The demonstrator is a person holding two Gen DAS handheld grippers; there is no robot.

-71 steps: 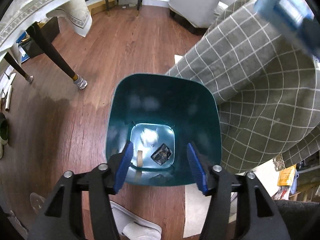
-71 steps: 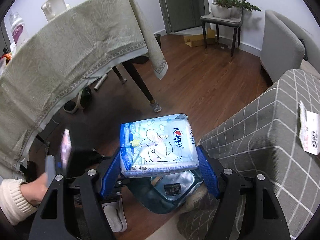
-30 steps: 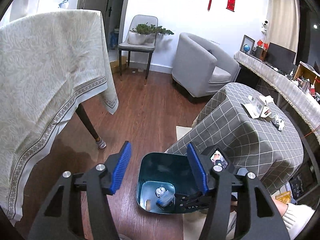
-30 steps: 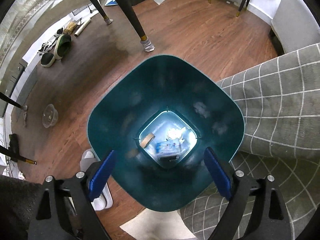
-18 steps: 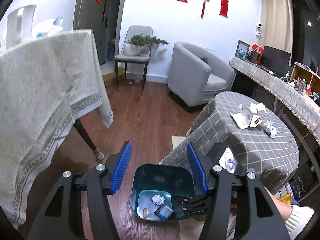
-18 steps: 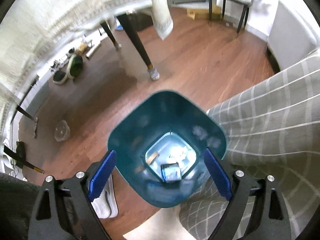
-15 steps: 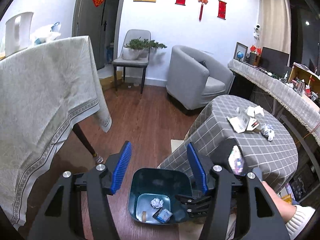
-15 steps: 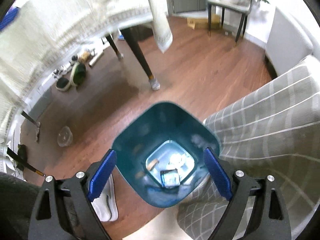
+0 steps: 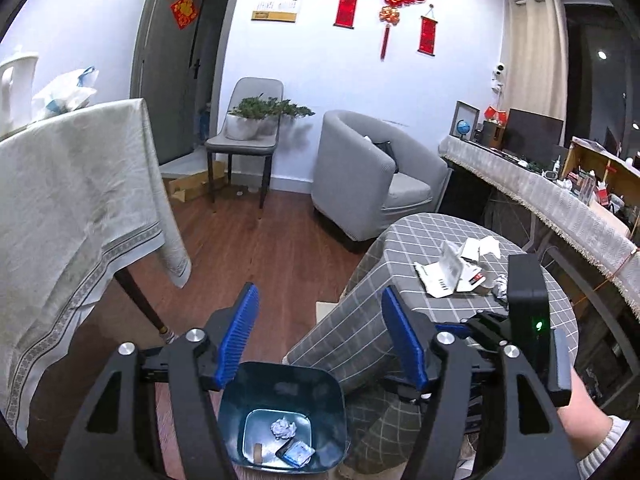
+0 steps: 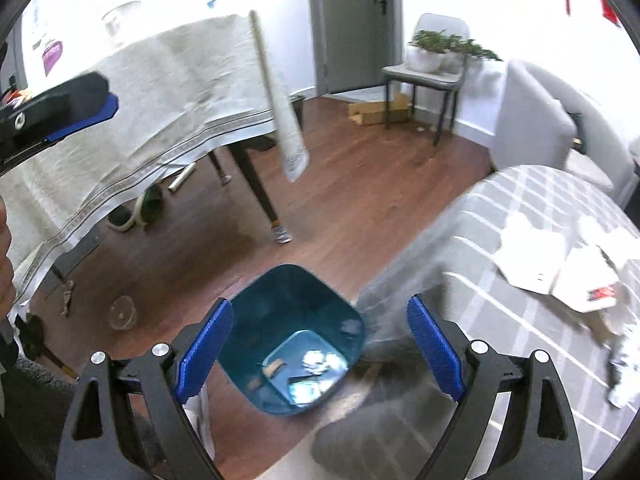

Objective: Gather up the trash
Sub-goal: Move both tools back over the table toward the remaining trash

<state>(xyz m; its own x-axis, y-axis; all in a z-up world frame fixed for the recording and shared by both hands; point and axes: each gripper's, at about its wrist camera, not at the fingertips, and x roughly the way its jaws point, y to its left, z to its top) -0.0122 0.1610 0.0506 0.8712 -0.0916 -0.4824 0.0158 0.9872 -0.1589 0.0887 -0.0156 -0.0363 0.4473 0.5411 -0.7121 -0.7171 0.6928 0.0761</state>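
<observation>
The teal trash bin point(image 9: 282, 420) stands on the wooden floor point(image 9: 260, 264), touching the hanging edge of the grey checked cloth that covers the low table point(image 9: 432, 312). Its contents lie on the bottom — a crumpled paper ball point(image 9: 283, 427), a blue-and-white packet point(image 9: 297, 451) and a small tan scrap point(image 9: 258, 453). More trash sits on the low table's top: a cluster of white papers and opened packaging point(image 9: 456, 268), with a crumpled wad point(image 9: 500, 286) just beside it.

The left gripper point(image 9: 318, 334) hangs above the bin; its jaws are opening and nothing is between the blue pads. The right gripper point(image 10: 320, 346) hangs above the bin as well, angled downward — its jaws stand wide apart and hold nothing. In the left wrist view, the right gripper's black body with a green light shows over the low table's near edge, with a hand in a cream sleeve point(image 9: 588, 428) behind it.

Farther out, a taller table under a beige cloth point(image 9: 68, 208) stands to the left of the bin. A grey armchair point(image 9: 372, 176) and a chair bearing a potted plant point(image 9: 256, 120) stand by the far wall.
</observation>
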